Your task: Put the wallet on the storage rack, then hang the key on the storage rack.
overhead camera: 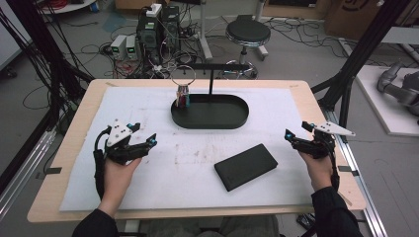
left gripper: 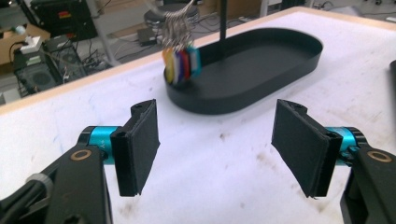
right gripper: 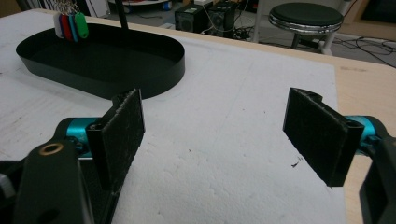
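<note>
A black oval tray (overhead camera: 217, 123) sits at the back middle of the white mat, with a thin black post and crossbar (overhead camera: 211, 74) rising from it. A metal ring with several coloured key tags (overhead camera: 183, 95) hangs at the tray's left end. The tags (left gripper: 182, 65) lie ahead of my left gripper (left gripper: 217, 149), which stands open with nothing between its jaws, low over the mat at the left (overhead camera: 143, 134). My right gripper (overhead camera: 296, 129) is open and holds nothing (right gripper: 215, 135) near the mat's right edge. It faces the tray (right gripper: 116, 84) and the tags (right gripper: 70, 25).
A flat black rectangular box (overhead camera: 245, 166) lies on the mat between the two hands, nearer the right one. The wooden table edge (overhead camera: 316, 113) runs close to the right gripper. Beyond the table are a stool (overhead camera: 248, 33), computers and cables on the floor.
</note>
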Available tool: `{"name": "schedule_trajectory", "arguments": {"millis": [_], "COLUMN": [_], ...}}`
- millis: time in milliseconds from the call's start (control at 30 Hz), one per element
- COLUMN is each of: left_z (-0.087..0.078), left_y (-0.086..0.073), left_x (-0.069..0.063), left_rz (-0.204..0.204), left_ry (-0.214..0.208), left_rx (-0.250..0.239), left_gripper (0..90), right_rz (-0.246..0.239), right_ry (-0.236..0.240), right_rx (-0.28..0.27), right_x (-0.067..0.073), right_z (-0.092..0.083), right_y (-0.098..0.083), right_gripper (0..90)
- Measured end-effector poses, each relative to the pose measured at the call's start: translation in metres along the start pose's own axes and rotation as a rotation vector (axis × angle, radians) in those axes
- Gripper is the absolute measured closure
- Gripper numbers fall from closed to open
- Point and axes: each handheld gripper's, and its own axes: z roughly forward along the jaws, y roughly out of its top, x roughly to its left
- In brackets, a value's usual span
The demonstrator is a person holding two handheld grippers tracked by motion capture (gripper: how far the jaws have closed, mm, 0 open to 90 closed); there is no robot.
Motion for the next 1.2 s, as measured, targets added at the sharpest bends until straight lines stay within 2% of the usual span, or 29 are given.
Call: {"name": "schedule_trajectory", "arguments": {"millis": [100, 133, 267, 367, 633, 700, 767, 867, 933, 967, 1067, 1100, 1200], "left_z": [-0.001, -0.001, -0.002, -0.003, -0.002, -0.002, -0.003, -0.003, -0.004, -0.004, -0.005, -0.005, -0.007], "left_y": [-0.007, -0.008, -0.009, -0.011, -0.015, -0.016, -0.016, -0.017, -0.018, -0.019, -0.022, -0.022, -0.024], "left_x": [0.003, 0.004, 0.006, 0.008, 0.013, 0.012, 0.011, 0.010, 0.009, 0.009, 0.009, 0.009, 0.007], "left_rz": [-0.001, -0.006, 0.019, 0.021, 0.009, 0.008, 0.011, 0.012, 0.009, 0.010, 0.004, 0.006, 0.007], "left_ry": [0.018, 0.022, 0.054, 0.059, 0.071, 0.071, 0.068, 0.068, 0.064, 0.061, 0.056, 0.056, 0.051], "left_rx": [0.014, 0.011, -0.009, -0.010, 0.000, -0.001, 0.002, 0.002, 0.006, 0.010, 0.015, 0.019, 0.019], "left_gripper": [31.6, 31.4, 31.2, 31.1, 31.2, 31.1, 31.1, 31.1, 31.1, 31.1, 31.1, 31.2, 31.2], "right_rz": [0.005, 0.009, 0.003, -0.004, -0.022, -0.033, -0.044, -0.071, -0.112, -0.112, -0.140, -0.144, -0.132], "right_ry": [-0.008, -0.007, -0.002, 0.004, 0.056, 0.086, 0.097, 0.135, 0.170, 0.170, 0.212, 0.243, 0.261], "right_rx": [-0.005, -0.005, -0.001, 0.004, 0.015, 0.033, 0.040, 0.063, 0.097, 0.097, 0.128, 0.161, 0.183], "right_x": [-0.002, -0.001, 0.001, 0.002, 0.007, 0.008, 0.010, 0.015, 0.023, 0.023, 0.030, 0.033, 0.035], "right_z": [-0.004, -0.005, -0.006, -0.006, -0.007, -0.005, -0.003, 0.005, 0.017, 0.017, 0.030, 0.039, 0.046], "right_y": [-0.001, -0.001, -0.001, -0.001, -0.003, -0.003, -0.003, -0.003, -0.003, -0.003, -0.004, -0.004, -0.003], "right_gripper": [20.8, 20.8, 20.8, 20.8, 20.9, 27.7, 27.8, 32.3, 37.2, 37.2, 41.3, 42.0, 42.1]}}
